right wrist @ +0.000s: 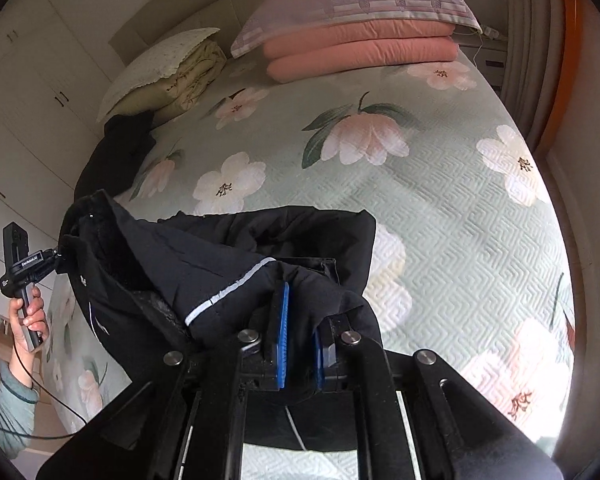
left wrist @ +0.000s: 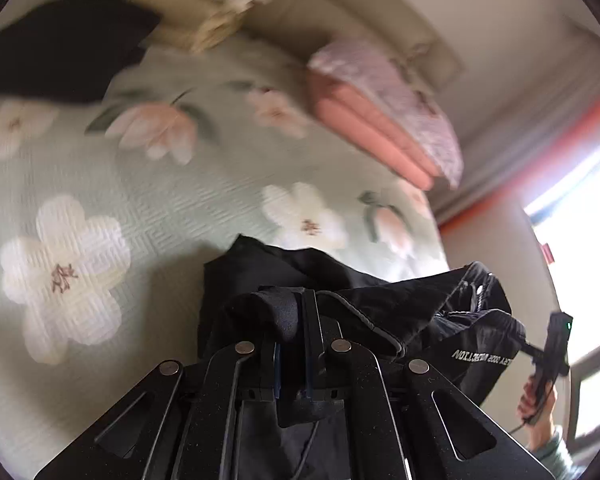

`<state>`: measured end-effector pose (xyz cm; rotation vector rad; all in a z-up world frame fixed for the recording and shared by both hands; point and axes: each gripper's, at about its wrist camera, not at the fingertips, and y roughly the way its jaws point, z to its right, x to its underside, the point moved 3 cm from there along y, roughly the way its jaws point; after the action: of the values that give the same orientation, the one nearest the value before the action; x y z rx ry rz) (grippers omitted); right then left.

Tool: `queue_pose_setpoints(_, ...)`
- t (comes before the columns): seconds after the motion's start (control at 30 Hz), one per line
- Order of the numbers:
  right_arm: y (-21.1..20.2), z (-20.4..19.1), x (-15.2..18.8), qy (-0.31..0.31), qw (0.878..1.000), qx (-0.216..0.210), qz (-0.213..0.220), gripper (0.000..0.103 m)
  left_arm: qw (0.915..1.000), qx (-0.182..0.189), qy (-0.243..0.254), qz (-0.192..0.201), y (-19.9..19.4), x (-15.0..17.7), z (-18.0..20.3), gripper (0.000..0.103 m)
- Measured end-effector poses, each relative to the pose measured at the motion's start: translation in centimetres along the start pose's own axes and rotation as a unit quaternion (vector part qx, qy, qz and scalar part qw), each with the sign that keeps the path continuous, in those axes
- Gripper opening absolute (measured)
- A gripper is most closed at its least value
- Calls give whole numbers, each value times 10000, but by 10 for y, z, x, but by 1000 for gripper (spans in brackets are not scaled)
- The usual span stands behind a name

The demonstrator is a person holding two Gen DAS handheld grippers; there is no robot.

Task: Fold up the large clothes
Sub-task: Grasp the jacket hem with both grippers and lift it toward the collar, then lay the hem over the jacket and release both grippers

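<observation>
Left wrist view, left to right: dark garment [left wrist: 64, 40] lying at the far-left head end of the bed, blurred, just beside a cream pillow [left wrist: 204, 12]. Floral bedspread [left wrist: 148, 200], pale green with white and pink flowers, fills the middle. Left gripper [left wrist: 290, 312] is clamped on a bunched fold of the black jacket [left wrist: 380, 304]; its 2 fingers are pressed together with fabric between them. Jacket hangs off the gripper above the bedspread, stretched rightward. White lettering shows on its right end, upside down. Folded pink quilt [left wrist: 372, 124] with a lilac pillow [left wrist: 400, 92] on top sits at the head of the bed. Far right: right gripper [left wrist: 556, 344] in the person's right hand [left wrist: 536, 400], against a bright window. Its fingertips are hidden behind the jacket's edge in this view.

Right wrist view, left to right: left hand [right wrist: 28, 316] holding the left gripper [right wrist: 58, 256] at the jacket's collar end, off the bed's left edge. Dark garment [right wrist: 116, 156] on the bed near the cream pillow [right wrist: 160, 68]. Black jacket [right wrist: 220, 264] spans between the 2 grippers, with a reflective stripe across it, raised over the bedspread [right wrist: 440, 220]. Right gripper [right wrist: 300, 332] pinches jacket fabric between 2 blue pads [right wrist: 281, 328]. Pink quilt [right wrist: 360, 52] and lilac pillow [right wrist: 360, 0] sit top centre-right.
</observation>
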<state>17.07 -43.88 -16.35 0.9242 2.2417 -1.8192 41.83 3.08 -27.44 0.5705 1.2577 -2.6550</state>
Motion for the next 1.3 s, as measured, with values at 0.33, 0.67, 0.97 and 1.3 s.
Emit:
queue_pose_setpoints(0.33,104,53,-27,1004,9905,-494,-805,15,9816,478,-1571,-978,90,-20,-69,13)
queue_pose_setpoints(0.67,57,50,-30,852,9847,-1072,-1079,24,9686,917,-1166,-1994,59,-45,-55,18)
queue_pose_setpoints(0.97,-11,56,-38,1158,9857,-1194,-279,84,9526,1009,-1460,-2472,50,-55,-66,18)
queue_pose_setpoints(1.3,-13,9,-17,132,9998,-171,-44,84,9706,1062,-962,-1936,6,-77,-61,78)
